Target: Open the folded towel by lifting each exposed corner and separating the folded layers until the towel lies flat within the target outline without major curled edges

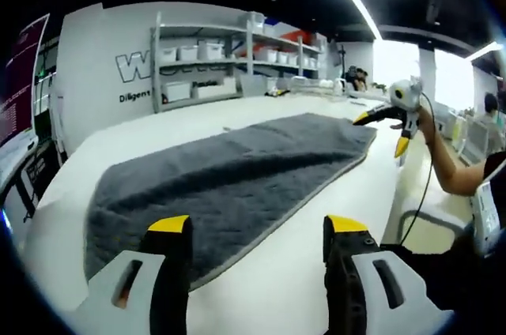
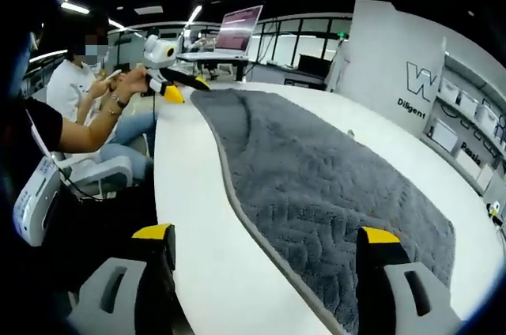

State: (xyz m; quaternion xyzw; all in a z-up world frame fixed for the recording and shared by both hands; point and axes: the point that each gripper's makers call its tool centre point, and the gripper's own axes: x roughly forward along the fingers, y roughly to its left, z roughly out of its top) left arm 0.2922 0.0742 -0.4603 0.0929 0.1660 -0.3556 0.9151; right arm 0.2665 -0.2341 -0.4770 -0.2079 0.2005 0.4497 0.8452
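A long grey towel (image 1: 237, 165) lies spread lengthwise on the white table (image 1: 332, 193), with a lighter hem along its edge. My left gripper (image 1: 257, 226) is open over the towel's near end, yellow-tipped jaws wide apart with nothing between them. My right gripper (image 1: 382, 131) hovers open at the far corner, held by a hand. In the right gripper view the towel (image 2: 316, 177) runs away from my open right gripper (image 2: 266, 234), which straddles the hem. At the towel's far end is the left gripper (image 2: 183, 88), next to a small raised fold.
Shelves with white bins (image 1: 213, 54) stand against a lettered wall behind the table. A seated person (image 2: 75, 86) and a white chair (image 2: 47, 193) are beside the table's edge. A laptop screen (image 2: 237, 31) sits on a far desk.
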